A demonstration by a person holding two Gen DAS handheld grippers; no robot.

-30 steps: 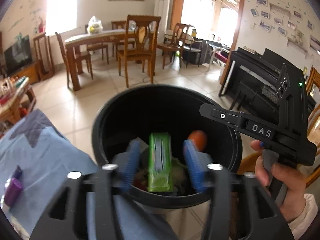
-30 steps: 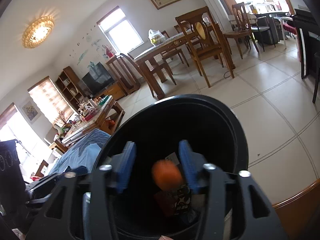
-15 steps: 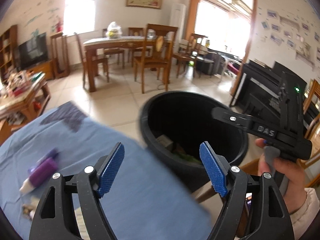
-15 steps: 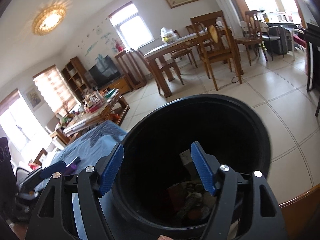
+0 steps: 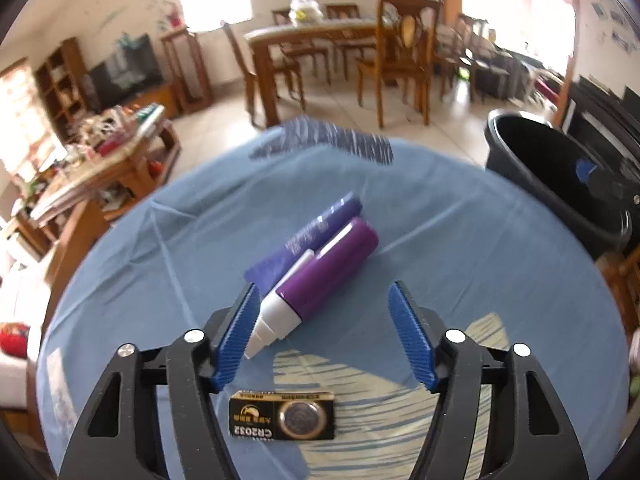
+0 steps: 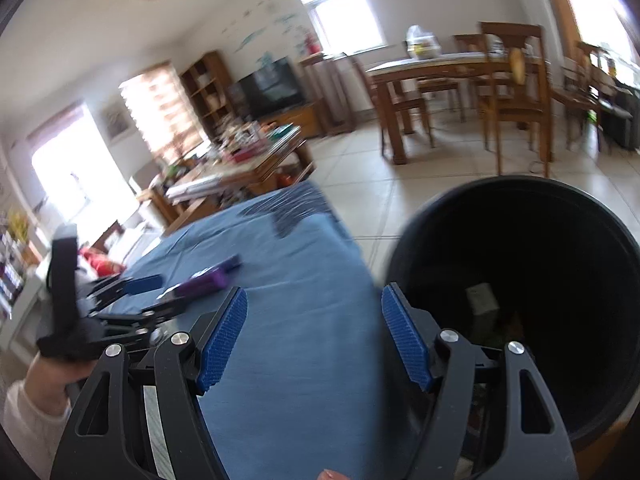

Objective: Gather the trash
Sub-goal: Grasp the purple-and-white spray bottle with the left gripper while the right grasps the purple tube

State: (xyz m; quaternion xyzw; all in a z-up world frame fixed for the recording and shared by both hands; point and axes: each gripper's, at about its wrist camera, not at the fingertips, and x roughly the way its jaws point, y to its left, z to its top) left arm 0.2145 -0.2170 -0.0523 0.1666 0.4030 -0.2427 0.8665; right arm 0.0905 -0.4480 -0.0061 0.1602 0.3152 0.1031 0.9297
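A purple bottle with a white nozzle lies on the blue tablecloth, with a purple box just behind it. My left gripper hovers over the bottle's nozzle end. Its jaws are closing, and the pads do not press on the bottle. A CR2032 battery card lies under the gripper. The black bin stands at the table's right edge with trash inside. My right gripper is open and empty, straddling the table edge and the bin's rim.
A wooden dining table and chairs stand on the tiled floor beyond. A cluttered coffee table is to the left. In the right wrist view a hand holds the left gripper over the cloth.
The green packet and the orange item dropped into the bin. Both grippers opened. My left gripper swung left over the table to the purple bottle, and my right gripper shifted left off the bin.
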